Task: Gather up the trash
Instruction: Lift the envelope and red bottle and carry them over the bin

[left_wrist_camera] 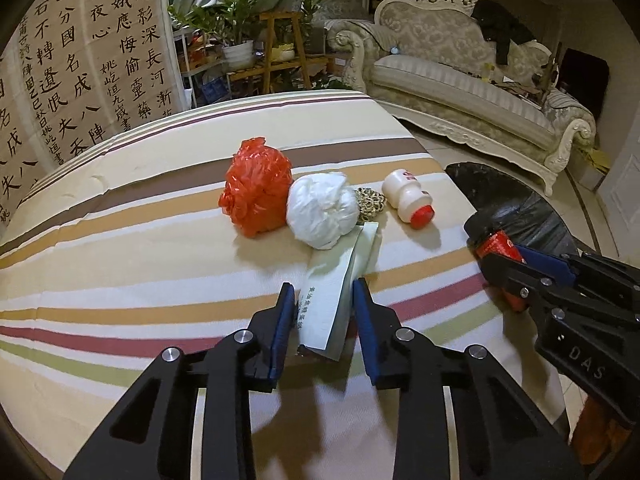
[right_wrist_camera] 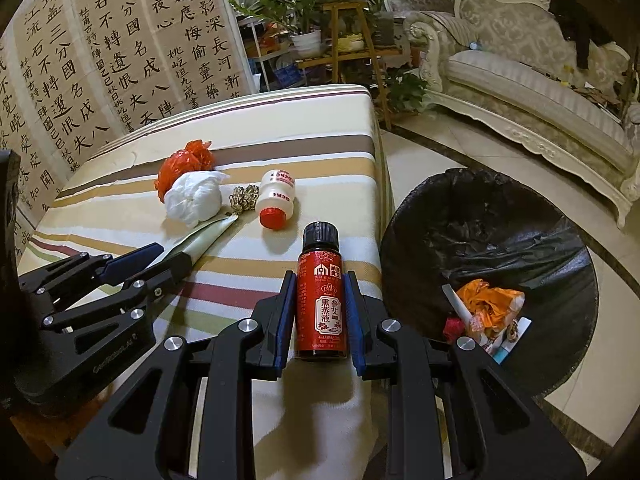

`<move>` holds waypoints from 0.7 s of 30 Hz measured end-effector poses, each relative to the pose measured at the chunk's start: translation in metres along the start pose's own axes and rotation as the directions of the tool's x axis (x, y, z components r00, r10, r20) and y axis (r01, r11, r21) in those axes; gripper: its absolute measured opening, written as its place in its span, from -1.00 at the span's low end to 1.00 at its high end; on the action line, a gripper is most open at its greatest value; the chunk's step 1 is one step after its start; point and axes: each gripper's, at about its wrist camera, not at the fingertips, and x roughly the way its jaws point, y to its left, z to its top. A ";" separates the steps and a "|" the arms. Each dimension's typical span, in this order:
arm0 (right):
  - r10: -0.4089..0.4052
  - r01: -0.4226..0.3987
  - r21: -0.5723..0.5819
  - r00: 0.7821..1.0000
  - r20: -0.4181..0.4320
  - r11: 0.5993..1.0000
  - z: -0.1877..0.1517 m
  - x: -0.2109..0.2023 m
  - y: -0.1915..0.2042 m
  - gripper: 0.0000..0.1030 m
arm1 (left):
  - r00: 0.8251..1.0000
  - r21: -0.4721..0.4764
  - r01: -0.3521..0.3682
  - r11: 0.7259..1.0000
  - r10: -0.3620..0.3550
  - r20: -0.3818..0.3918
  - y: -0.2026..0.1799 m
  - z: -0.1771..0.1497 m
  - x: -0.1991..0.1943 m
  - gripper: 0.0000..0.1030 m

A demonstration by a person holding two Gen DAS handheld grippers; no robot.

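**Two grabs, bin on the right**

Left gripper straddles the packet on the table; jaws not yet closed. Thin, light, floppy: pinch mid-body. Right gripper clamps the bottle w/ label facing up. Probably glass, slick, heavier: hold firm. Bin just beside.

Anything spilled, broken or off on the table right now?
No spill or breakage shows. The small white bottle lies tipped on its side, red cap on. The right hand-held gripper holds the red bottle; the left hand-held gripper straddles the paper packet without closing on it.
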 end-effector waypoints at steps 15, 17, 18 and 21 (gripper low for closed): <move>-0.007 0.007 0.002 1.000 0.018 1.000 -0.013 -0.019 -0.004 -0.55 | 0.999 -0.051 0.015 0.999 -0.013 0.045 -0.009 -0.020 -0.024 -0.45; -0.010 0.010 0.002 1.000 0.022 1.000 -0.015 -0.021 -0.005 -0.55 | 0.998 -0.057 0.012 0.998 -0.008 0.056 -0.011 -0.022 -0.027 -0.45; -0.011 0.011 0.003 1.000 0.024 1.000 -0.016 -0.023 -0.006 -0.55 | 0.998 -0.059 0.008 0.998 -0.004 0.062 -0.012 -0.023 -0.029 -0.45; -0.016 0.016 0.006 0.999 0.030 1.000 -0.019 -0.028 -0.008 -0.55 | 0.996 -0.065 -0.003 0.998 0.009 0.083 -0.018 -0.024 -0.035 -0.45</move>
